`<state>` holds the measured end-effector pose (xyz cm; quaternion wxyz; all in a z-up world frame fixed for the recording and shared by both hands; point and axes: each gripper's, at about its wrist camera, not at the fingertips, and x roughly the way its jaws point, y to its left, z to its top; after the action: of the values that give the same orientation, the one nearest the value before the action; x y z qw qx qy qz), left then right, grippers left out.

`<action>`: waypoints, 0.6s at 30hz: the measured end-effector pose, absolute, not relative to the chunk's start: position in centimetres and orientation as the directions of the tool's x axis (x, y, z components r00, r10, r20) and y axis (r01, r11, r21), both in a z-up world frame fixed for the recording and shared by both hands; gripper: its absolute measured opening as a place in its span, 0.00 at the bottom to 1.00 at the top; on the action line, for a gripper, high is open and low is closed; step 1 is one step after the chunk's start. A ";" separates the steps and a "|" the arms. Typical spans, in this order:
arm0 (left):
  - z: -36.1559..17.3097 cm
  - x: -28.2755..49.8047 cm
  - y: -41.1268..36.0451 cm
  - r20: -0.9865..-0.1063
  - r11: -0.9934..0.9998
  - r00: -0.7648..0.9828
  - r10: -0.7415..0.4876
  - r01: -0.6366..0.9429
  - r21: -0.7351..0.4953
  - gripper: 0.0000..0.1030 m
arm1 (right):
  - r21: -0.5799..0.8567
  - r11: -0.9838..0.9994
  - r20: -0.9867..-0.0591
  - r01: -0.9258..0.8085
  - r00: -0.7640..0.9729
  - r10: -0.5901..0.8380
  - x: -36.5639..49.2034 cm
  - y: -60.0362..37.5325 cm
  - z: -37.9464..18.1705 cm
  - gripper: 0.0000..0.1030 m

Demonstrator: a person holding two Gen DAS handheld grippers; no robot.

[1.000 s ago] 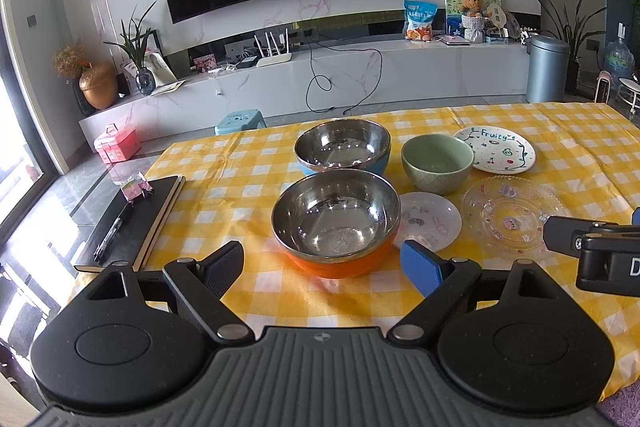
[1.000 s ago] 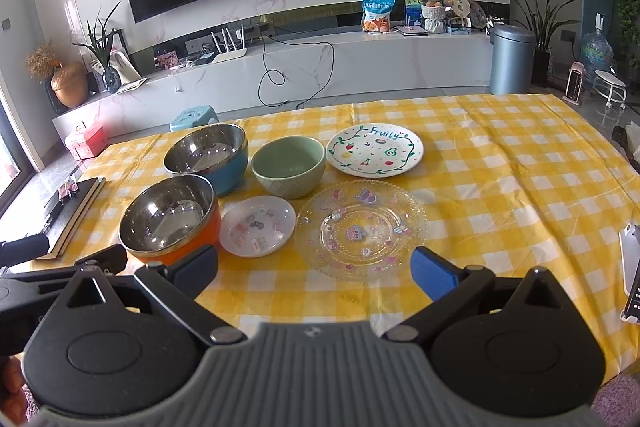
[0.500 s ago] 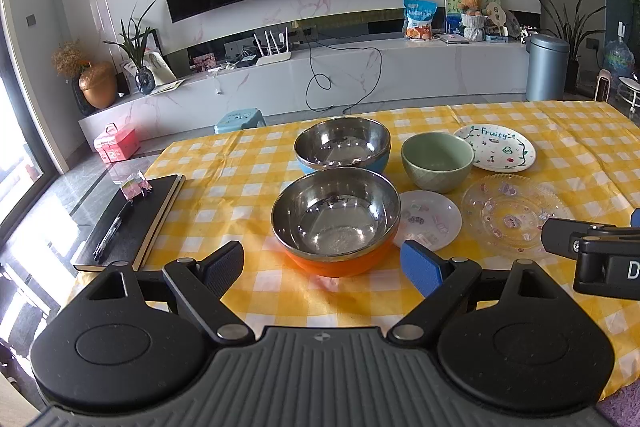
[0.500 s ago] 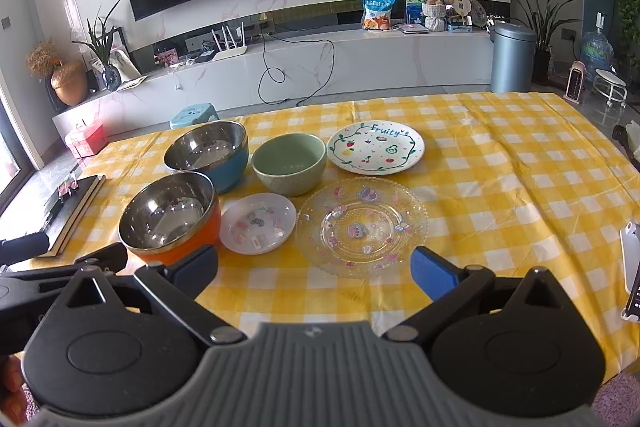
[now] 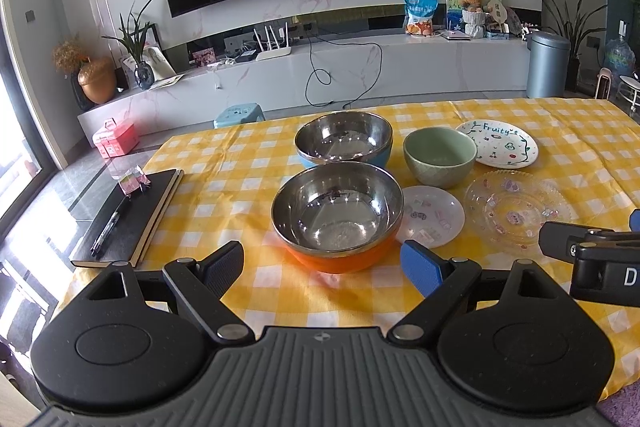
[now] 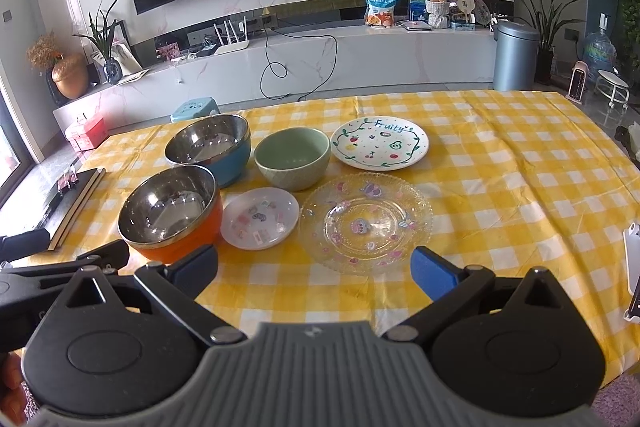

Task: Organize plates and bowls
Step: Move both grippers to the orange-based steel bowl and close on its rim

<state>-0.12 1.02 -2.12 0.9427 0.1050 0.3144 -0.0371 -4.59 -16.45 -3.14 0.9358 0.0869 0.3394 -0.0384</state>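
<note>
Both the left gripper (image 5: 322, 261) and right gripper (image 6: 314, 265) hang with jaws wide apart, empty. Nearest, on the yellow-checked worktop (image 6: 520, 179), sits the orange-shelled steel bowl (image 5: 338, 215): probably light, slick, best pinched at the rim. The clear patterned glass plate (image 6: 366, 223) looks fragile.

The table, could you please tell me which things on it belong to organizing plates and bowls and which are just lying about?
For the job:
orange bowl
blue bowl
green bowl
Fruity plate
small white plate
clear glass plate

Just lying about:
black notebook
pen
binder clip
</note>
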 end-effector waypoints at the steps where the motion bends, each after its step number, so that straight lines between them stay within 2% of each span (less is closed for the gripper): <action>1: -2.3 -0.1 1.1 -0.603 0.975 0.798 -0.003 0.136 0.175 1.00 | 0.136 0.982 -0.643 0.129 0.766 -0.012 -4.5 -16.4 -3.1 0.98; 7: -2.6 0.4 1.7 -0.617 0.981 0.787 -0.002 0.123 0.152 1.00 | 0.136 0.984 -0.641 0.111 0.767 0.002 -4.1 -15.9 -3.5 0.97; 11: -2.1 1.2 2.9 -0.624 0.989 0.781 -0.030 0.115 0.096 1.00 | 0.135 0.985 -0.640 0.103 0.769 0.007 -3.4 -15.7 -3.8 0.97; 14: -2.0 2.1 4.7 -0.635 0.996 0.769 -0.070 0.090 -0.001 0.85 | 0.155 0.985 -0.641 0.078 0.766 0.040 -2.4 -15.2 -4.2 0.96; 18: -2.2 3.6 6.7 -0.667 0.996 0.741 -0.083 0.039 -0.080 0.83 | 0.162 0.986 -0.642 0.039 0.763 0.075 -0.7 -13.7 -4.6 0.86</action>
<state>3.62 6.72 -2.16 0.9324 -0.0304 0.3587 -0.0326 -0.74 -13.70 -4.57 0.9352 0.0830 0.3440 0.0097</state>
